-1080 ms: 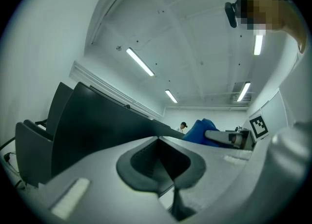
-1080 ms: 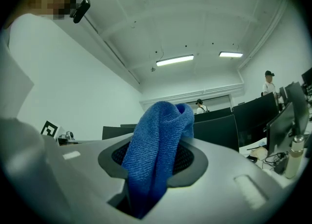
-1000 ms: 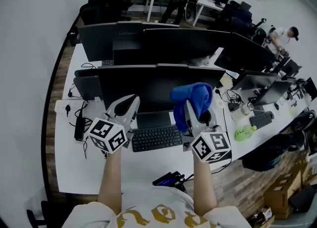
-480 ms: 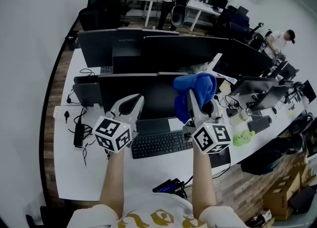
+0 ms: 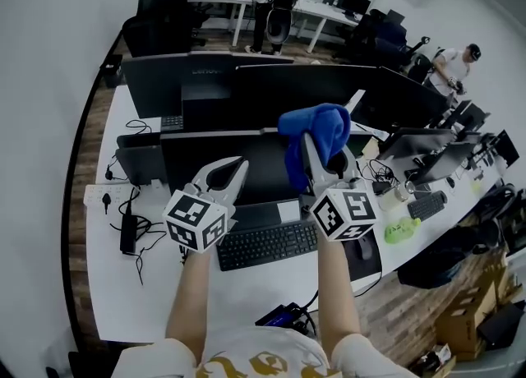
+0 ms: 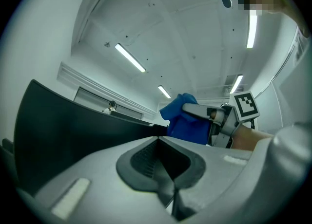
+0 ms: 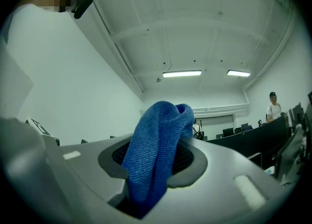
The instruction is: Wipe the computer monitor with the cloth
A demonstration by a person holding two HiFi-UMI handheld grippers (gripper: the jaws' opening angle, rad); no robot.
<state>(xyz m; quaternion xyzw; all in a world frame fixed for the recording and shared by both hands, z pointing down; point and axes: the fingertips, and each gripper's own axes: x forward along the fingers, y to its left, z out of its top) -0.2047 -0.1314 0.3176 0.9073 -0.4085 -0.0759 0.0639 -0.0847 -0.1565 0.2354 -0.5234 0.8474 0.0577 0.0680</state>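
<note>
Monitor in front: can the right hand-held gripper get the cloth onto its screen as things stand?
Probably yes: the right hand-held gripper holds the cloth raised before the monitor, nothing between them.

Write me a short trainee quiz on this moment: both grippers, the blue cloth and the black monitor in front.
1. True or false: the left gripper has its jaws together with nothing between them.
2. What is the right gripper clamped on? A) yellow sponge B) blue microfibre cloth C) paper towel
3. Fill in: in the head view the cloth shows at the ___ edge of the black flat computer monitor.
Key: 1 true; 2 B; 3 top.
</note>
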